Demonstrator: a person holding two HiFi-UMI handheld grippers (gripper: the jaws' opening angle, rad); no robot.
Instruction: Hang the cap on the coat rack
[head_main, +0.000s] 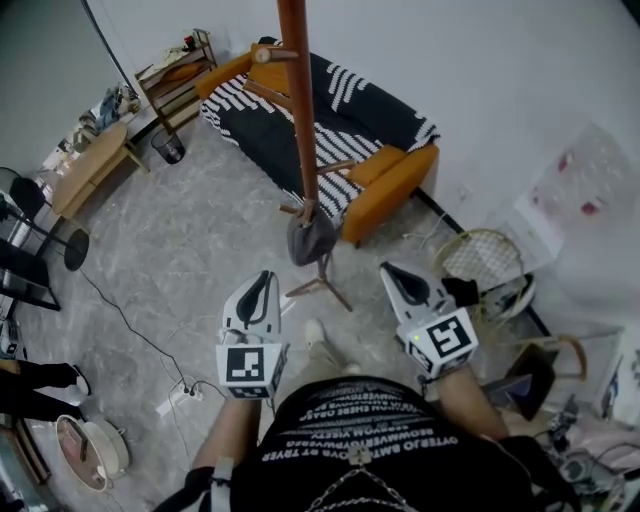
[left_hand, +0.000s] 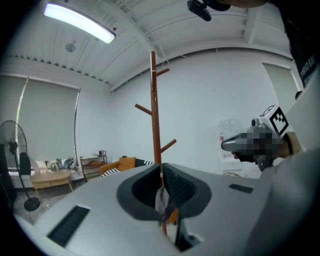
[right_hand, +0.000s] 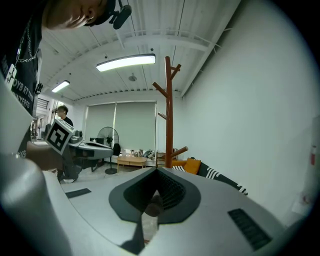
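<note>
Grey cap (head_main: 310, 238) on coat rack (head_main: 297, 110).

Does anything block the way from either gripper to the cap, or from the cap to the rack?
Nothing visible does. The cap already appears to hang low on the rack, with only open space between it and the left gripper and right gripper.

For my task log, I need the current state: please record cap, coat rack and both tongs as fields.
cap: grey, hanging low on the coat rack
coat rack: wooden, upright, in front of the sofa
left tongs: shut, empty, short of the cap
right tongs: shut, empty
</note>
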